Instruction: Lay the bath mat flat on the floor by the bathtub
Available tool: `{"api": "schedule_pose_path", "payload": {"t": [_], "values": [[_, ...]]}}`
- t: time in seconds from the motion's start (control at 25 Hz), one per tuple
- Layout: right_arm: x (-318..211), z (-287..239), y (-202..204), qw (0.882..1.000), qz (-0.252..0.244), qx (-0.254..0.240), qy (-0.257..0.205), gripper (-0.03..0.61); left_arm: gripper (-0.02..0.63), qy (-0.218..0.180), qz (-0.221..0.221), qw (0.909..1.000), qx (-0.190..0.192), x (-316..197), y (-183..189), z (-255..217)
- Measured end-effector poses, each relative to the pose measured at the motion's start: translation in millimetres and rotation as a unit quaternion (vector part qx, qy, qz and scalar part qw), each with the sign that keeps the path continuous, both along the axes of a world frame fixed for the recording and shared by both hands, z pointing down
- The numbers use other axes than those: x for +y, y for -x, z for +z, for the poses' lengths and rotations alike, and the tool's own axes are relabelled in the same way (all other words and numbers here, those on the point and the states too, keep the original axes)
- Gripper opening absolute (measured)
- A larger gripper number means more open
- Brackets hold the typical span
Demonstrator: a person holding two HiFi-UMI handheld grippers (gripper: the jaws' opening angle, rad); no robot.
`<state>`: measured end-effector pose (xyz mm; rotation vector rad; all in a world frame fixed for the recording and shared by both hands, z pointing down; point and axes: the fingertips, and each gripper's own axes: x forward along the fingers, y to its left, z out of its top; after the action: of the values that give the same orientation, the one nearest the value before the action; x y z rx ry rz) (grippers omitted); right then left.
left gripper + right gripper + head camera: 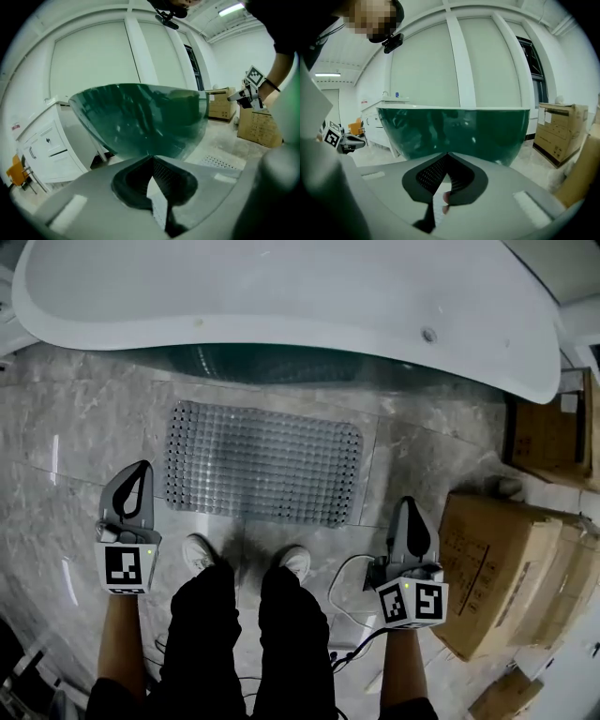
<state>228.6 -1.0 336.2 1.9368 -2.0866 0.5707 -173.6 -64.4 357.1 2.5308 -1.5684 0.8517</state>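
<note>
- Translucent grey rubber, studded all over with rows of small bumps: in the head view the bath mat (262,463) lies flat and unfolded on the marble floor (75,427). Its long side runs along the bathtub (281,296). It is ahead of and between the two grippers and touches neither.
- The left gripper (141,470) hangs near the mat's near left corner and the right gripper (409,504) off its near right corner. Both have their jaws pressed together and carry nothing.
- The person's shoes (199,552) stand between the grippers, just behind the mat's near edge. Cardboard boxes (506,568) are stacked just to the right of the right gripper, and a white cable (342,577) loops on the floor beside it.
- In the left gripper view, the left gripper (151,157) has its tips meeting with nothing pinched. The tub's dark green outer wall (140,117) rises straight ahead. A perforated corner of the mat (216,161) shows on the floor, low and to the right. A white cabinet (42,150) stands to the left.
- In the right gripper view, the right gripper (447,154) is closed and empty. The green tub wall (454,131) is ahead, a box (558,131) is to its right, and the other gripper (340,138) is off to its left.
</note>
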Motion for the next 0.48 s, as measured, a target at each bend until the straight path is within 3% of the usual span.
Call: {"api": "schedule_pose_path", "payload": {"t": [0.16,0.32,0.48], "values": [[-2,-50,3,1.000,-0.004,0.002,-0.007,0.025,0.001,0.028,-0.020,0.9994,-0.005,5,6,-46],[-4,-97,3,1.000,-0.001,0.004,-0.018,0.026,0.002,0.006,-0.005,1.0000,0.004,3,0,-91],[6,-133,-1,0.999,0.026,-0.006,-0.018,0.026,0.002,0.003,-0.026,0.9995,0.020,1,12,-133]]}}
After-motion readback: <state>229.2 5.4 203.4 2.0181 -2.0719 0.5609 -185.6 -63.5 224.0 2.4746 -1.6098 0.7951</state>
